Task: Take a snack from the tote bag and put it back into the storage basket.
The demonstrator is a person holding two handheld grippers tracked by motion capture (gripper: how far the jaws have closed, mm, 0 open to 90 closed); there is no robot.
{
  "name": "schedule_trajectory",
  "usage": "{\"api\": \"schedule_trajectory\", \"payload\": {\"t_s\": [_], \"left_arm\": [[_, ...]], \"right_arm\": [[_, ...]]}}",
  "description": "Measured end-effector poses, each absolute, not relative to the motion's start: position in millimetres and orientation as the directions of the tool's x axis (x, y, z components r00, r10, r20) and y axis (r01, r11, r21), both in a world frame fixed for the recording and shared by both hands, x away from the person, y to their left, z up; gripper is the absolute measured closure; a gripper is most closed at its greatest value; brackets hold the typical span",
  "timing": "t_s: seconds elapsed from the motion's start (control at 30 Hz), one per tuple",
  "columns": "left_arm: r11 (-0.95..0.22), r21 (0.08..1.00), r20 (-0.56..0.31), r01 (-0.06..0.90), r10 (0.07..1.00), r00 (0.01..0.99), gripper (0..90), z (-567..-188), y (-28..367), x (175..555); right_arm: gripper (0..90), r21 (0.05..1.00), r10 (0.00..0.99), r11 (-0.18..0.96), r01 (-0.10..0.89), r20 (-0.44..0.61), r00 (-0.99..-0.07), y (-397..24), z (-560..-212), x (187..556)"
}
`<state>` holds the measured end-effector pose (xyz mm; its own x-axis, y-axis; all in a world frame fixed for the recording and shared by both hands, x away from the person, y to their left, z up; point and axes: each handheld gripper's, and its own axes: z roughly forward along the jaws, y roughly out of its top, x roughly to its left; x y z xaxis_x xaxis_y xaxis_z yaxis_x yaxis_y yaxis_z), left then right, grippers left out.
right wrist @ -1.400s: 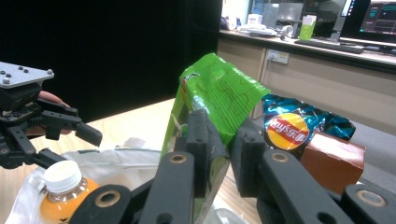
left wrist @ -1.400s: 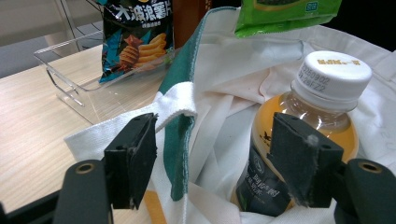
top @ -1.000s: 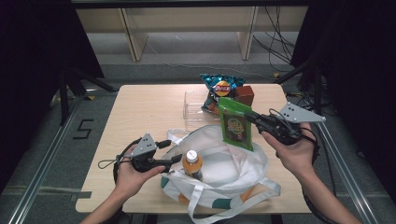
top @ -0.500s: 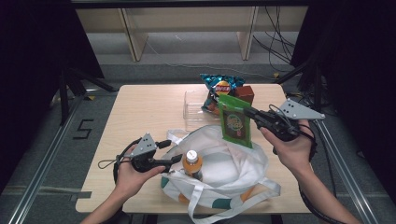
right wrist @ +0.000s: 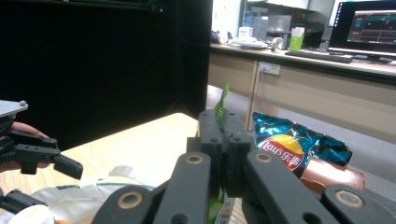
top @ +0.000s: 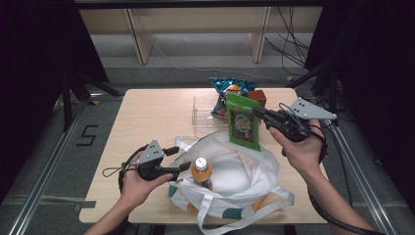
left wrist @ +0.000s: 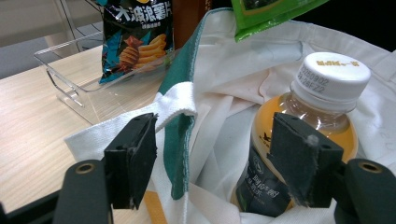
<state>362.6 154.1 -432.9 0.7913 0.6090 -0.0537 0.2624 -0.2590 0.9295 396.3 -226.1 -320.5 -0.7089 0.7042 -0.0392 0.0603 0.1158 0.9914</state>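
1. Dark curtains and a grey floor surround a pale wooden tabletop [top: 147,117] that carries a white tote bag [top: 235,171].
2. Inside the bag stands an orange drink bottle [top: 201,172].
3. At the bag's left rim, the left hand-held gripper [top: 182,159] has its jaws spread wide around the bag's edge, pads not pressing.
4. Above the bag's far rim, the right hand-held gripper [top: 255,111] is clamped on a hanging green snack pouch [top: 243,125].
5. Beyond the bag lie a blue chip bag [top: 227,88] and a clear tray [top: 203,115].

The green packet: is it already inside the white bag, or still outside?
Still outside. The green packet hangs upright above the white bag's open mouth, pinched at its top edge by the right gripper.
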Motion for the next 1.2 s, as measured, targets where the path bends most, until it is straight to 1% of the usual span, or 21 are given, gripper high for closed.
{"api": "schedule_trajectory", "payload": {"t_s": [0.07,0.1,0.13,0.17,0.23,0.3,0.33,0.4,0.43,0.5,0.53,0.6,0.7,0.73,0.8,0.93,1.0,1.03,1.1,1.13,1.2], "left_arm": [[-0.257,0.93,-0.056,0.263,0.609,0.791,31.2,-433.1,154.1,362.7],[-0.257,0.93,-0.056,0.263,0.609,0.792,31.2,-433.1,154.2,362.7],[-0.256,0.93,-0.056,0.264,0.609,0.791,31.2,-433.0,154.3,362.7],[-0.256,0.93,-0.056,0.263,0.608,0.792,31.2,-433.2,154.2,363.0],[-0.261,0.929,-0.053,0.263,0.607,0.793,31.2,-433.4,154.3,363.3],[-0.261,0.929,-0.053,0.262,0.607,0.793,31.2,-433.3,154.0,363.1],[-0.264,0.929,-0.049,0.258,0.603,0.796,31.2,-433.1,154.1,363.3],[-0.259,0.929,-0.055,0.263,0.607,0.793,31.2,-433.3,154.1,363.0],[-0.262,0.929,-0.054,0.264,0.608,0.792,31.3,-433.4,154.4,363.2],[-0.262,0.928,-0.054,0.263,0.607,0.793,31.2,-433.4,154.4,363.3],[-0.264,0.929,-0.051,0.26,0.603,0.796,31.2,-433.3,154.3,363.5],[-0.261,0.929,-0.054,0.262,0.606,0.794,31.2,-433.4,153.9,363.0],[-0.263,0.928,-0.053,0.263,0.606,0.794,31.2,-433.5,154.1,363.4],[-0.264,0.928,-0.053,0.263,0.606,0.794,31.2,-433.6,154.1,363.5],[-0.262,0.928,-0.054,0.264,0.606,0.794,31.2,-433.7,153.6,363.4],[-0.262,0.928,-0.055,0.264,0.606,0.793,31.2,-433.8,153.4,363.3],[-0.268,0.927,-0.05,0.262,0.605,0.795,31.2,-433.6,154.1,363.5],[-0.262,0.928,-0.054,0.264,0.607,0.793,31.2,-433.7,154.0,363.3],[-0.259,0.929,-0.056,0.264,0.608,0.792,31.2,-433.4,154.1,363.1],[-0.259,0.929,-0.055,0.264,0.607,0.792,31.2,-433.4,154.2,363.2],[-0.264,0.929,-0.051,0.259,0.603,0.796,31.2,-433.4,154.3,363.6]], "right_arm": [[89.9,0.99,0.703,0.114,0.088,-0.017,-0.711,-225.2,-320.1,396.8],[89.9,0.99,0.705,0.127,0.064,-0.045,-0.708,-225.9,-319.7,399.2],[89.9,0.992,0.704,0.115,0.061,-0.038,-0.709,-224.9,-319.6,400.2],[89.9,0.991,0.701,0.1,0.092,-0.005,-0.713,-223.6,-319.7,399.2],[89.9,0.992,0.707,0.116,0.056,-0.043,-0.706,-224.6,-319.0,402.9],[90.0,0.991,0.707,0.104,0.083,-0.015,-0.707,-223.1,-318.6,402.7],[90.0,0.992,0.71,0.107,0.061,-0.033,-0.704,-223.2,-318.0,404.1],[90.0,0.991,0.703,0.104,0.083,-0.015,-0.711,-222.2,-317.2,403.8],[90.0,0.993,0.708,0.105,0.062,-0.031,-0.706,-222.4,-316.8,405.5],[90.0,0.992,0.708,0.105,0.066,-0.028,-0.706,-222.1,-315.6,405.4],[90.0,0.992,0.707,0.088,0.087,0.0,-0.708,-220.5,-315.0,404.4],[90.0,0.994,0.708,0.087,0.069,-0.013,-0.706,-221.0,-313.2,405.6],[90.0,0.993,0.707,0.085,0.085,0.0,-0.707,-221.6,-310.6,405.3],[90.0,0.995,0.712,0.093,0.043,-0.036,-0.701,-222.8,-309.8,407.7],[90.0,0.995,0.71,0.069,0.073,0.002,-0.704,-221.6,-308.2,406.8],[90.0,0.995,0.719,0.083,0.05,-0.025,-0.695,-222.7,-306.3,410.9],[90.0,0.994,0.717,0.073,0.076,0.001,-0.697,-221.0,-305.5,411.1],[90.0,0.996,0.719,0.082,0.039,-0.032,-0.694,-221.0,-305.0,414.6],[90.0,0.995,0.718,0.078,0.064,-0.012,-0.696,-220.1,-303.3,414.0],[90.0,0.996,0.722,0.09,0.016,-0.054,-0.69,-220.6,-302.5,417.6],[90.0,0.996,0.716,0.073,0.057,-0.012,-0.698,-218.5,-301.9,415.8]]}}
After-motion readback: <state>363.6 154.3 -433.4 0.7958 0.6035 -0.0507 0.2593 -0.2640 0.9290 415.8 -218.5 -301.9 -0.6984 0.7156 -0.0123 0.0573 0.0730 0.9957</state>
